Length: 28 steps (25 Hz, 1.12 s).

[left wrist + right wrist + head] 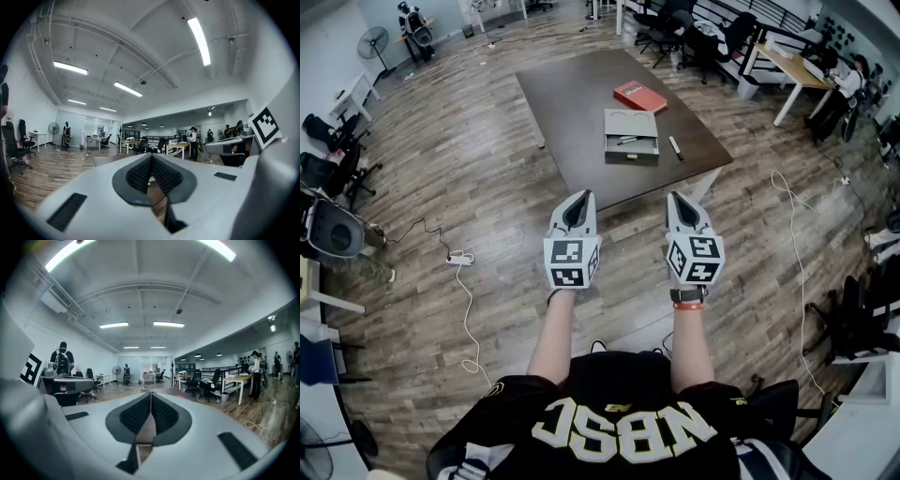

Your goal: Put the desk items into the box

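A grey metal box point(631, 136) lies open on the dark table point(572, 103), with a pen-like item inside it. A red book point(639, 96) lies behind the box, and a black marker point(675, 147) rests to the box's right. My left gripper point(580, 202) and right gripper point(681, 202) hover side by side over the floor, short of the table's near edge. Both are shut with nothing between the pads, as the left gripper point(151, 165) and right gripper point(151, 405) views show. Both point level across the room.
Wood floor surrounds the table. A white power strip and cable point(459, 259) lie on the floor at left, another cable point(795, 234) at right. Office chairs point(328, 141) stand at left, desks and chairs point(787, 61) at the back right. People stand farther off.
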Tool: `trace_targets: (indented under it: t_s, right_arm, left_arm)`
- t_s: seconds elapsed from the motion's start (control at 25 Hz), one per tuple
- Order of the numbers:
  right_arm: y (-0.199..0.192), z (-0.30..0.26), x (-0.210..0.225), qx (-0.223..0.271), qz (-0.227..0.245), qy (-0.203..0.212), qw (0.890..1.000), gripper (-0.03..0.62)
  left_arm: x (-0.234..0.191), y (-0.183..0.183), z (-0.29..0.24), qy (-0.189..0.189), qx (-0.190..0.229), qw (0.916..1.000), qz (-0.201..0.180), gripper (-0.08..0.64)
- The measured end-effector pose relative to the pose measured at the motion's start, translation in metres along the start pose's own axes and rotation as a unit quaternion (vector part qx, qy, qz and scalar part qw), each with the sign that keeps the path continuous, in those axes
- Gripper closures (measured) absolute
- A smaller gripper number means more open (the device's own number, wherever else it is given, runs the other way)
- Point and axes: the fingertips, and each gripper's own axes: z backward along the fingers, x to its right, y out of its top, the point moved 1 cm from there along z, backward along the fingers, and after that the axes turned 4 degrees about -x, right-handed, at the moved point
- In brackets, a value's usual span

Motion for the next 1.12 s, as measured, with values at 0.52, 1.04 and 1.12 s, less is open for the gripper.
trace_targets:
  t_s: [0.52, 1.04, 1.12]
  right_arm:
    - [-0.016, -0.019, -0.015, -0.007, -0.020, -0.005, 1.000, 0.581]
    - [0.019, -0.157, 0.066, 0.005, -0.034, 0.022, 0.999, 0.583]
    - [0.031, -0.183, 0.081, 0.008, -0.024, 0.029, 0.999, 0.583]
  left_arm:
    - [-0.022, -0.008, 0.001, -0.011, 0.004, 0.9999, -0.005, 0.546]
    - [-0.036, 0.002, -0.166, -0.010, 0.006, 0.9999, -0.005, 0.546]
    - [-0.037, 0.009, -0.198, -0.009, 0.008, 0.9999, -0.002, 0.546]
